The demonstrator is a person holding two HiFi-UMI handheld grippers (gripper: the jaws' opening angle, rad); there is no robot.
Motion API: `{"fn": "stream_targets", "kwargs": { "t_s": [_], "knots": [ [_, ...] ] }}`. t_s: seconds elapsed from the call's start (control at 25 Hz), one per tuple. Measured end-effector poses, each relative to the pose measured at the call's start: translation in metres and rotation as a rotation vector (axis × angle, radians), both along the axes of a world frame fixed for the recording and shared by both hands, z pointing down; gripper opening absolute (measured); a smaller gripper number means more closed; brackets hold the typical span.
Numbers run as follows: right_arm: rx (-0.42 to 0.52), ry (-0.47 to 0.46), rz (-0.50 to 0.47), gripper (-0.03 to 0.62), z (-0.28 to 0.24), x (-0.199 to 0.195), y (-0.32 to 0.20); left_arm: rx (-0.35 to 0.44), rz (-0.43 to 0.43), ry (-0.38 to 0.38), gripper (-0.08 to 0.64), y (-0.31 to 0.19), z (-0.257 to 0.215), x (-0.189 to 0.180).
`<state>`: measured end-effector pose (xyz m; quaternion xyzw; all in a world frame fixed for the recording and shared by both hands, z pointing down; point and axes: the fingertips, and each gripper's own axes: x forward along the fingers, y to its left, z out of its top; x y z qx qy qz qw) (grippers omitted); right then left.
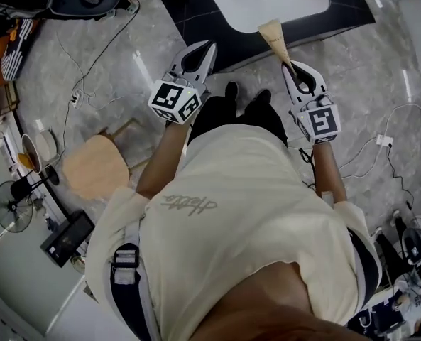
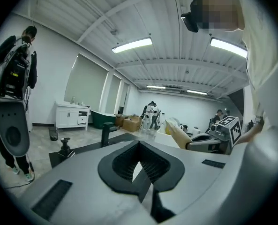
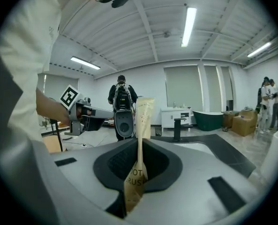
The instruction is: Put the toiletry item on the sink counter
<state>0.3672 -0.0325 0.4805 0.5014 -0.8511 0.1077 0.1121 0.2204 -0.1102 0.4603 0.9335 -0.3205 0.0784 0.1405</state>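
The right gripper [image 3: 139, 143] is clamped on a tan paper packet [image 3: 143, 114], which stands up between its jaws and juts out past the tips. From the head view, the packet is in the air with its far end over the front edge of the dark counter [image 1: 196, 21], just short of the white basin [image 1: 267, 2]. The left gripper [image 2: 139, 145] is beside it, jaws together with nothing between them.

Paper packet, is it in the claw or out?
In. The right claw is pinched shut on the paper packet; its top pokes past the tips.
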Motion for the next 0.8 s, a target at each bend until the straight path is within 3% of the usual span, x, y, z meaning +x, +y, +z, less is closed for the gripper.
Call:
{"fn": "stream_targets", "kwargs": {
  "t_s": [0.32,0.6,0.8],
  "knots": [
    [0.011,0.025,-0.146,0.021,-0.011,-0.108,-0.029,0.006,-0.126,0.028,0.003,0.000,-0.001,-0.107],
    [-0.035,0.061,-0.120,0.021,-0.008,-0.187,-0.055,0.067,-0.117,0.051,0.003,-0.034,-0.008,-0.190],
    [-0.071,0.081,-0.108,0.021,0.015,-0.236,-0.087,0.056,-0.134,0.076,0.003,-0.064,0.011,-0.247]
  ]
}}
